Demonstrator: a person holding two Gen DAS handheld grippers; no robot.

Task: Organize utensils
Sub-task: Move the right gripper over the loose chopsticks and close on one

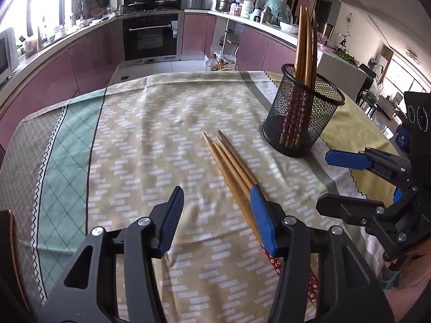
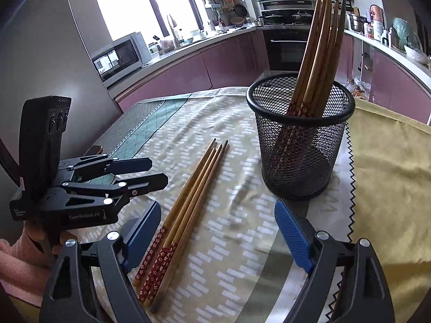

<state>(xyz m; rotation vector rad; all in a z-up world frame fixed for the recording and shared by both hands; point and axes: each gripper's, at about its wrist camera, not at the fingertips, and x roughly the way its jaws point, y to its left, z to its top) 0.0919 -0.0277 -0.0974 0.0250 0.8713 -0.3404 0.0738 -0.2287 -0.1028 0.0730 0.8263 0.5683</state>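
Several wooden chopsticks point(image 1: 231, 161) with red flowered handles lie together on the patterned tablecloth; they also show in the right wrist view point(image 2: 188, 204). A black mesh holder point(image 1: 301, 113) stands to their right with several chopsticks upright in it; it also shows in the right wrist view point(image 2: 299, 137). My left gripper point(image 1: 215, 215) is open and empty, its right finger over the loose chopsticks. My right gripper point(image 2: 218, 231) is open and empty just above the chopsticks' handle ends. Each gripper shows in the other's view, the right point(image 1: 350, 177) and the left point(image 2: 145, 172).
The table has a patterned cloth point(image 1: 150, 140) and a yellow cloth point(image 2: 390, 177) on its right side. A dark chair back point(image 1: 8, 242) stands at the table's near left. Kitchen counters and an oven point(image 1: 150, 35) lie beyond the far edge.
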